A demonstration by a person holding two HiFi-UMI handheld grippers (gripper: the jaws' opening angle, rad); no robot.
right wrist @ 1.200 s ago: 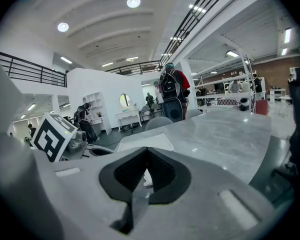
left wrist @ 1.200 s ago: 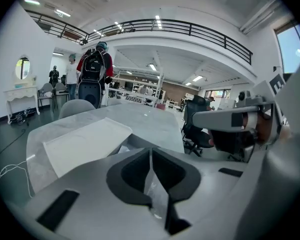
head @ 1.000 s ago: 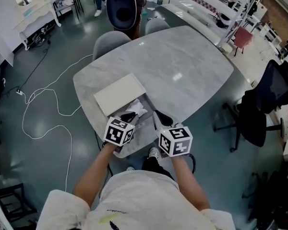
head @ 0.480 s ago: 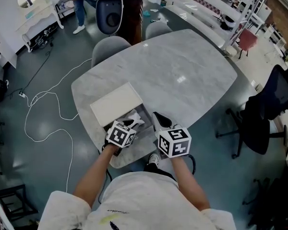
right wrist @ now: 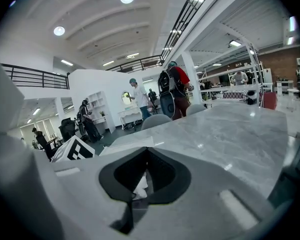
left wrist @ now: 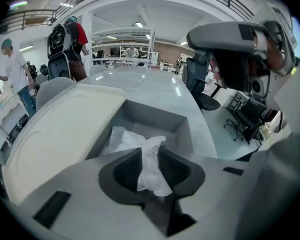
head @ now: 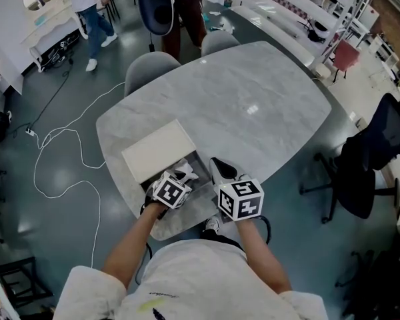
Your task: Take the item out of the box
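An open grey box [head: 201, 156] [left wrist: 160, 120] sits near the table's front edge, its white lid [head: 157, 151] [left wrist: 55, 129] lying beside it on the left. Crumpled white wrapping [head: 185, 172] [left wrist: 127, 138] fills the box and hides whatever it covers. My left gripper [head: 182, 177] [left wrist: 150, 156] is over the box, shut on a fold of that wrapping. My right gripper [head: 215, 163] [right wrist: 145, 171] rests at the box's right side with its jaws together. A scrap of white shows low in their slit; I cannot tell whether it is pinched.
The marble table [head: 253, 92] stretches away beyond the box. Two grey chairs [head: 149, 65] stand at its far side and a black office chair [head: 380, 139] at the right. A white cable [head: 60, 159] loops over the floor on the left. People stand at the back.
My left gripper has drawn slightly back toward me, still holding the wrapping. The right gripper has barely moved. A person in the background has walked to the left.
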